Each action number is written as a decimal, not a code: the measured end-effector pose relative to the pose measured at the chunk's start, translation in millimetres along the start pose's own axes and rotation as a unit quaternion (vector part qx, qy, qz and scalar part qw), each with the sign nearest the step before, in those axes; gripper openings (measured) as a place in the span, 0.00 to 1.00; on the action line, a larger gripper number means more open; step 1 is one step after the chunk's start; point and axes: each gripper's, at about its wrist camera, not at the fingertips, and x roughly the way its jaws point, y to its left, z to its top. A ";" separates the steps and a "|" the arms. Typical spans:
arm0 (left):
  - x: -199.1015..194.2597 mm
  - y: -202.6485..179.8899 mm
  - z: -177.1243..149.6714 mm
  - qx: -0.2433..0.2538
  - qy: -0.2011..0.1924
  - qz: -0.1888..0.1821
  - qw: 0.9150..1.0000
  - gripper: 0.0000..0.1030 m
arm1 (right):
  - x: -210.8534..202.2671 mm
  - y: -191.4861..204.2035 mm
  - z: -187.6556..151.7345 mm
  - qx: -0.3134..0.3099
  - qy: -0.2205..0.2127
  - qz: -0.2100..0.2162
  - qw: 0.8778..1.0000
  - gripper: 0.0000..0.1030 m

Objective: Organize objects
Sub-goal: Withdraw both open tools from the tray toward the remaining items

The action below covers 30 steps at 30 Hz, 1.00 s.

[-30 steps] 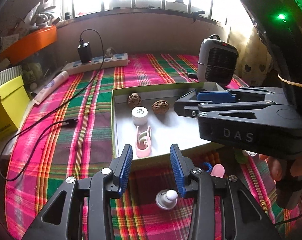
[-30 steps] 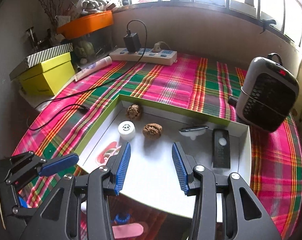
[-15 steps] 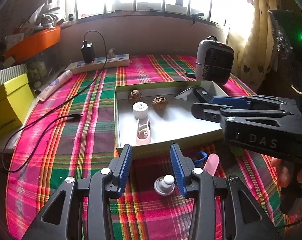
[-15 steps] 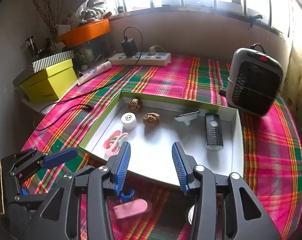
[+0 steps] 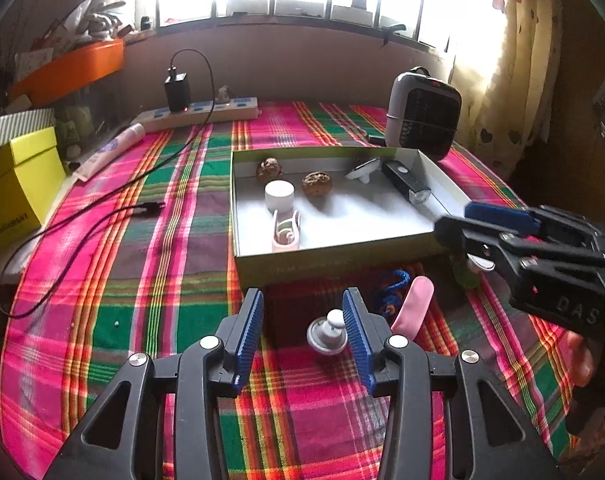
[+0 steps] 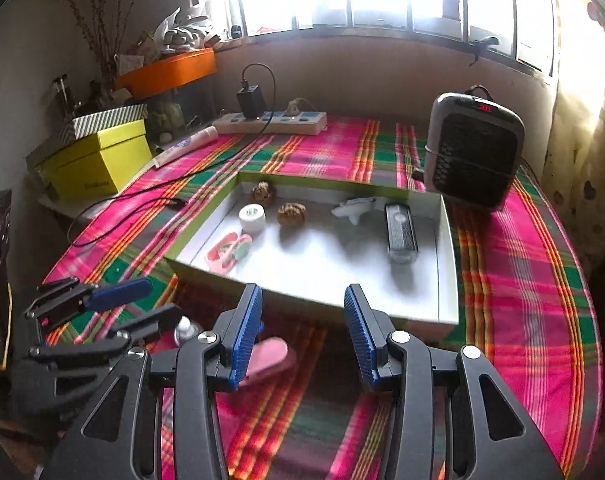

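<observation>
Having drawn both wide-open, empty grippers, left (image 5: 302, 330) and right (image 6: 300, 330), back from the tray (image 5: 334, 258), we now face the near knob (image 5: 328, 334).

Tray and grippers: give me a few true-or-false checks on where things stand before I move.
1. Both walnuts lie inside the tray. True: walnuts.
2. The left gripper is shut on the knob. False: it is open, the knob lying on the cloth between its fingers.
3. The pink stick is in the tray. False: it lies on the cloth in front of it.
4. The right gripper is open and holds nothing. True.
5. The heater stands outside the tray. True.
</observation>
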 end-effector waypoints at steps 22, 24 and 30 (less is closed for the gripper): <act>11.3 -0.2 -15.0 0.000 0.025 -0.032 0.999 0.40 | -15.0 0.8 -44.5 0.007 0.012 0.009 1.000 0.43; 13.1 0.0 -15.1 0.001 0.028 -0.030 0.999 0.40 | -17.0 -1.6 -48.4 0.010 0.013 0.009 1.000 0.43; 21.9 -1.5 -17.1 0.006 0.042 -0.024 0.999 0.41 | -22.2 -11.1 -56.0 0.020 0.017 0.001 1.000 0.43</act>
